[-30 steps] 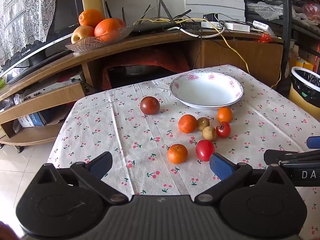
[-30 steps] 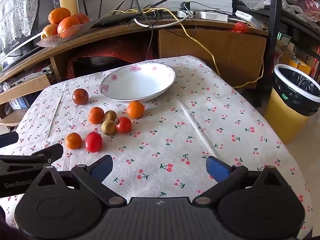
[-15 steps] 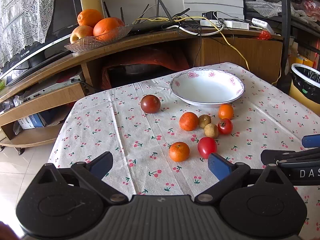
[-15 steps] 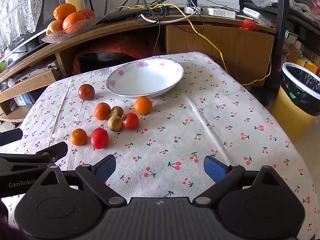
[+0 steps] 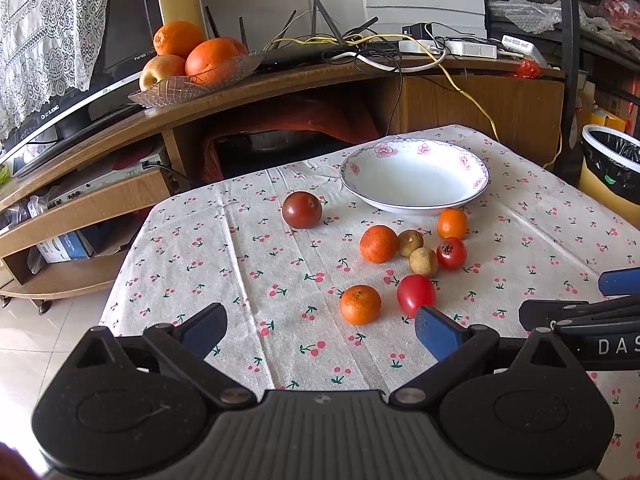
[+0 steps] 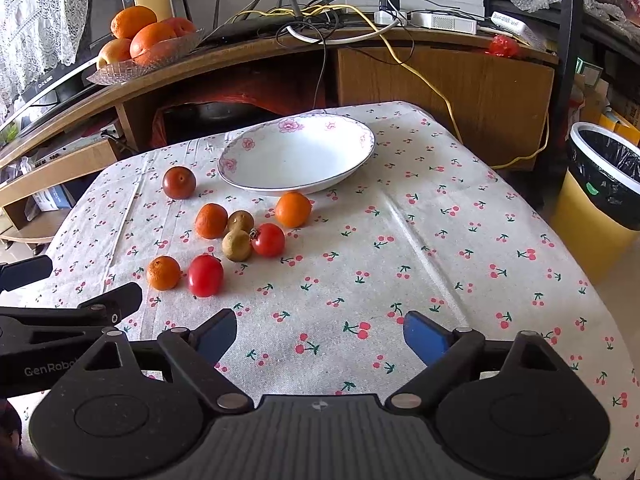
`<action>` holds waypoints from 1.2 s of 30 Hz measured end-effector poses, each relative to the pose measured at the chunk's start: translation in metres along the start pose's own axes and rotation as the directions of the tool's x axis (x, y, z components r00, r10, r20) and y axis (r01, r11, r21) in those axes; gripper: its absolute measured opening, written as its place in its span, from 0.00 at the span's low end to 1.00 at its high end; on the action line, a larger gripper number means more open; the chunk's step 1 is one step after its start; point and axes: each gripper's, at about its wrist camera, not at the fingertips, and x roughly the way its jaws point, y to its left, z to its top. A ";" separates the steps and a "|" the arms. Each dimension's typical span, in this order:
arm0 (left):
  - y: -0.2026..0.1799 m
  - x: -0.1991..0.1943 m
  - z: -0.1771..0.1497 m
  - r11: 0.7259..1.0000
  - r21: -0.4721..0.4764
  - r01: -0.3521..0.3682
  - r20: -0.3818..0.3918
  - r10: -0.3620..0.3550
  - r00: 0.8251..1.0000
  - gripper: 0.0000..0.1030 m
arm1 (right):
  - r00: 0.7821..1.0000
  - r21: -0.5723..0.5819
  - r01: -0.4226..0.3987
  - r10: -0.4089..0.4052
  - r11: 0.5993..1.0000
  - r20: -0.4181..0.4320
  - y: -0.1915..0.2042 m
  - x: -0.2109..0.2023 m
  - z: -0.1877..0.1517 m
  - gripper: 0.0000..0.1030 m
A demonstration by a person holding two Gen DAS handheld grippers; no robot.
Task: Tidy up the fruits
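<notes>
Several small fruits lie loose on the cherry-print tablecloth (image 5: 248, 264) in front of an empty white flowered bowl (image 5: 414, 176): a dark plum (image 5: 301, 209), an orange (image 5: 360, 304), a red tomato (image 5: 416, 294), another orange (image 5: 378, 243), two brown fruits (image 5: 423, 262), a small red fruit (image 5: 451, 253) and a small orange (image 5: 452, 223). My left gripper (image 5: 320, 330) is open and empty, just short of the near orange. My right gripper (image 6: 320, 334) is open and empty, right of the fruits (image 6: 205, 275); the bowl also shows in the right wrist view (image 6: 296, 154).
A wooden TV stand behind the table carries a glass dish of large oranges (image 5: 196, 60) and tangled cables (image 5: 380, 46). A yellow bin with a black liner (image 6: 604, 184) stands right of the table. The table's left edge drops to a tiled floor (image 5: 48, 340).
Both grippers have moved forward toward the fruits and bowl, which now look nearer. Nothing on the table has moved; both stay open.
</notes>
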 end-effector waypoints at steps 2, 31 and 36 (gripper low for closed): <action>0.000 0.000 -0.001 1.000 0.002 -0.001 0.001 0.001 1.000 1.00 | 1.000 -0.001 -0.004 0.004 1.000 -0.001 0.001 0.000 0.000 0.83; 0.024 0.010 -0.005 0.999 -0.004 -0.034 -0.007 0.034 0.999 0.97 | 0.986 -0.070 -0.164 0.161 0.984 -0.044 0.023 0.021 0.009 0.67; 0.032 0.017 -0.008 0.999 -0.006 -0.039 -0.018 0.038 0.999 0.97 | 0.967 -0.093 -0.247 0.239 0.965 -0.081 0.031 0.037 0.017 0.56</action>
